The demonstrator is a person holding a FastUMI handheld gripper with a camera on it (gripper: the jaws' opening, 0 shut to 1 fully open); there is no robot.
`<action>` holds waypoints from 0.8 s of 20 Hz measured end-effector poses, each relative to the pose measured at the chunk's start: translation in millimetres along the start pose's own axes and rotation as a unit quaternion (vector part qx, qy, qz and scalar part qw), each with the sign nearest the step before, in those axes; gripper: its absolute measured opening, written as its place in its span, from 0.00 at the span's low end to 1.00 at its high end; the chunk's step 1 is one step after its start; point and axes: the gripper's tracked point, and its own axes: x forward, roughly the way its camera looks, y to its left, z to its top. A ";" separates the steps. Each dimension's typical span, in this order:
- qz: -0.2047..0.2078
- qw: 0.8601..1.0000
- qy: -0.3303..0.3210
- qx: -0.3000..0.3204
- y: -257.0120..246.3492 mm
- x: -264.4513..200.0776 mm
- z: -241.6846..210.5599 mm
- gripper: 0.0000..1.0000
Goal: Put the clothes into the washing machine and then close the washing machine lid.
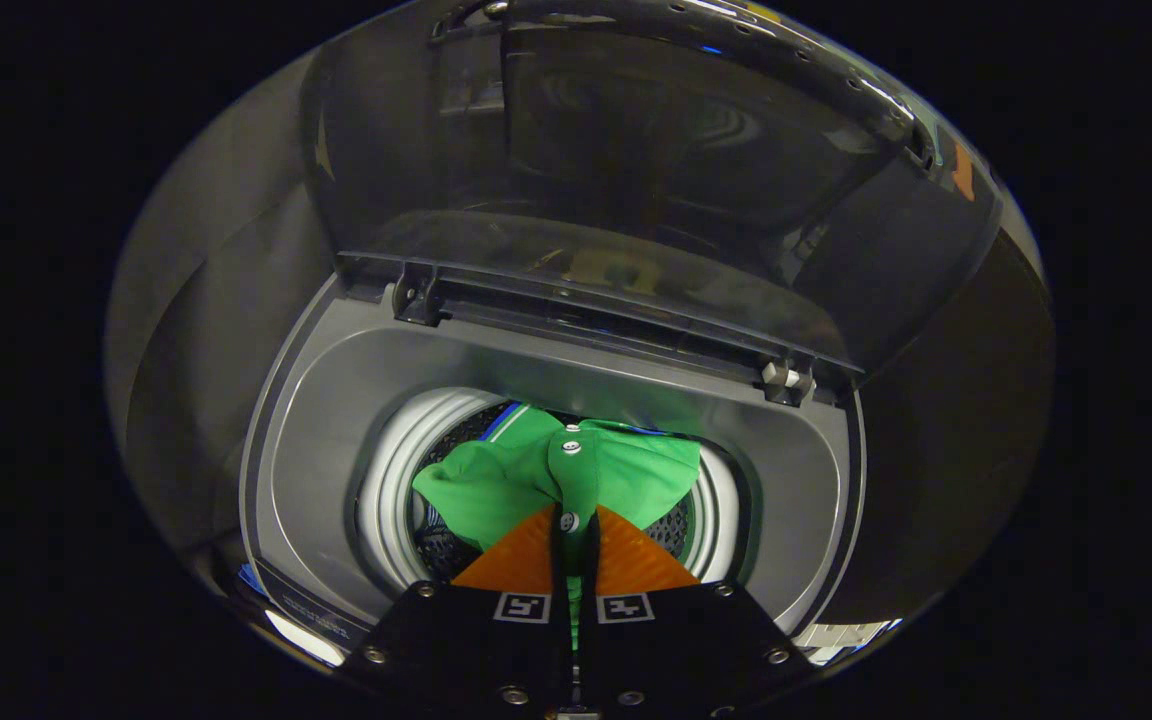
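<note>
In the gripper view the claw is pinched tight on the green cloth shirt with white buttons, which hangs toward 12 o'clock over the round white drum of the grey washing machine, under its raised dark see-through lid.

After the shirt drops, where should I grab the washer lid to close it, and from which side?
Gripper is shut on the green shirt over the drum. The washer lid stands open, tilted back on its rear hinges. Probably best: take its free top edge, farthest from the hinges, reaching up from the front and pulling forward and down.
</note>
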 end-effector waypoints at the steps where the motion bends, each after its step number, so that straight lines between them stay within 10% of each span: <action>1: -0.011 1.000 -0.008 0.000 -3.9 -1.5 3.0 0.08; 5: 0.006 0.999 -0.027 0.018 3.5 -1.1 14.1 0.99; 16: -0.009 0.994 -0.088 0.061 -14.9 -39.4 42.1 0.96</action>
